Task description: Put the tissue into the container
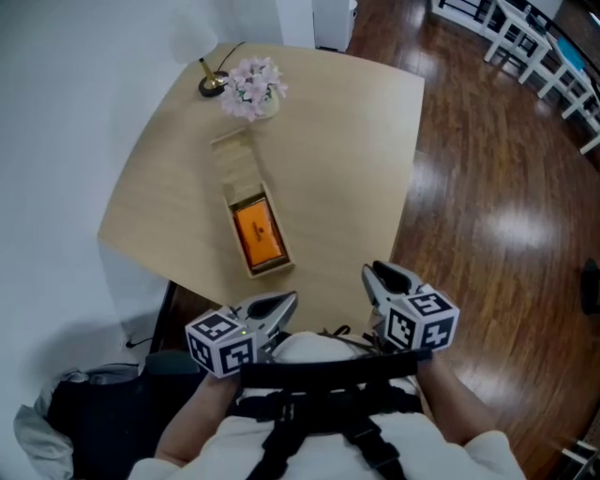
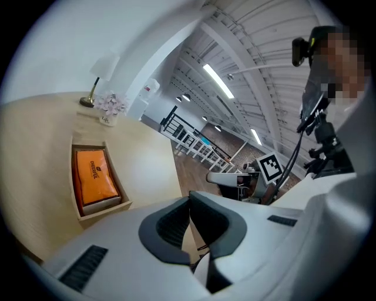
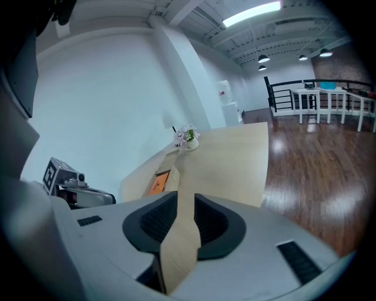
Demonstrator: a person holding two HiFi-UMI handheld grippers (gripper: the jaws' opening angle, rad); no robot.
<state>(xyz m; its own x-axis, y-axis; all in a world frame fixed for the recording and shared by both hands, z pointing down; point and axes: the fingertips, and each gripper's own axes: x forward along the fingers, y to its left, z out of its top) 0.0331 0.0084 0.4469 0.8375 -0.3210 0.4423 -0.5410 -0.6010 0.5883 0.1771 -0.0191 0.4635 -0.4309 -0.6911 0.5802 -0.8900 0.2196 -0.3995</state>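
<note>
Ahead of the closed left claw (image 2: pixel 189 200) and slightly parted, empty right claw (image 3: pixel 185 200), the tissue pack (image 1: pixel 258 234) looks light and squashy, best pinched across its long sides.

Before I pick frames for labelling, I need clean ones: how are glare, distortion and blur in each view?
Head view: sharp, pale glare patches on the wooden floor, table evenly lit. Left gripper view: strong fisheye bending, dark round border, mosaic patch top right, orange pack crisp. Right gripper view: same fisheye, bright ceiling light, sheen on the floor.
</note>
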